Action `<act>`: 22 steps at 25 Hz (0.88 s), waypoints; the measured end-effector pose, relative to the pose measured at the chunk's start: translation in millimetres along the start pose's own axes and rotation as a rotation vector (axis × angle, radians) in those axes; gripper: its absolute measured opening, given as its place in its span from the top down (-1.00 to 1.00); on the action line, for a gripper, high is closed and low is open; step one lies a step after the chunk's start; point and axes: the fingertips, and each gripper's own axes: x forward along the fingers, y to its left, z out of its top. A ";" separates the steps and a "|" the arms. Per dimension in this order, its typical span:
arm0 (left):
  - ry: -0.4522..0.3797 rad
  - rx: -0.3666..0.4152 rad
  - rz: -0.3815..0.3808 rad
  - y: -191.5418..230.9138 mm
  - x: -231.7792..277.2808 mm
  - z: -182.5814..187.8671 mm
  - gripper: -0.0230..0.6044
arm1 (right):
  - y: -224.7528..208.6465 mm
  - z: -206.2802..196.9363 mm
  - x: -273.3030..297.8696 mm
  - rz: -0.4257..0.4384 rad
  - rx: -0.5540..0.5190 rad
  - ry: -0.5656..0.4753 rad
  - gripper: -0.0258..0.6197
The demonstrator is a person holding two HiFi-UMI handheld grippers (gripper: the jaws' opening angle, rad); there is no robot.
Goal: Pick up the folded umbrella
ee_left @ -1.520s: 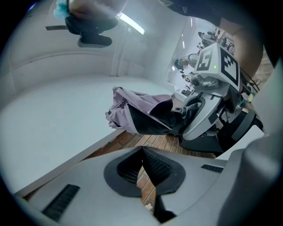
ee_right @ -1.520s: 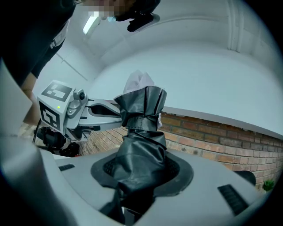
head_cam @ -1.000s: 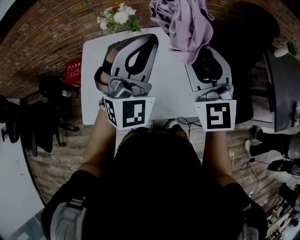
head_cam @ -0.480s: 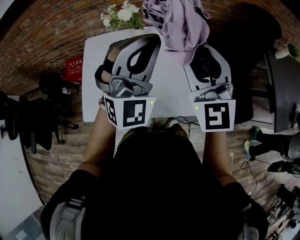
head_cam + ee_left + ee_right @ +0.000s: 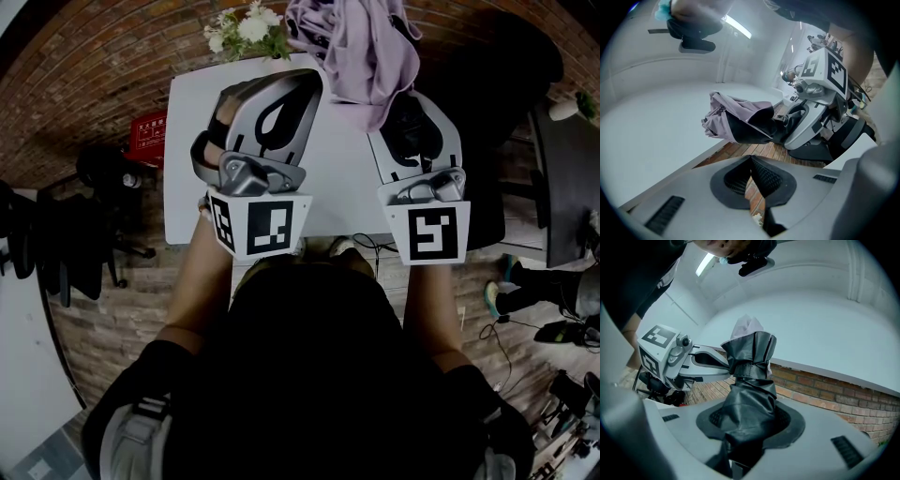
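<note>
The folded umbrella (image 5: 361,47), lilac outside with black lining, hangs bunched above the far edge of the white table (image 5: 187,169). My right gripper (image 5: 415,111) is shut on it. In the right gripper view the black fabric (image 5: 749,380) fills the space between the pads and rises to a strapped bundle. My left gripper (image 5: 302,80) hovers beside it to the left, its tips together and nothing held. The left gripper view shows its own pads (image 5: 761,173) meeting at the tip, and beyond them the umbrella (image 5: 736,119) in the right gripper's grip, apart from my left jaws.
A bunch of white flowers (image 5: 239,33) stands at the table's far edge. A red box (image 5: 148,139) and a black chair (image 5: 103,178) sit on the brick floor to the left. A dark piece of furniture (image 5: 497,84) is on the right.
</note>
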 end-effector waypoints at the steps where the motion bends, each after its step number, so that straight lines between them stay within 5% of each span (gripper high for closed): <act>1: 0.000 -0.001 -0.002 -0.5 -0.2 -0.5 0.88 | 0.4 -0.9 -0.2 0.000 0.001 0.004 0.35; 22: -0.004 -0.001 -0.020 -7.1 3.8 1.5 0.89 | -12.7 -3.7 -6.2 -0.041 -0.039 -0.009 0.35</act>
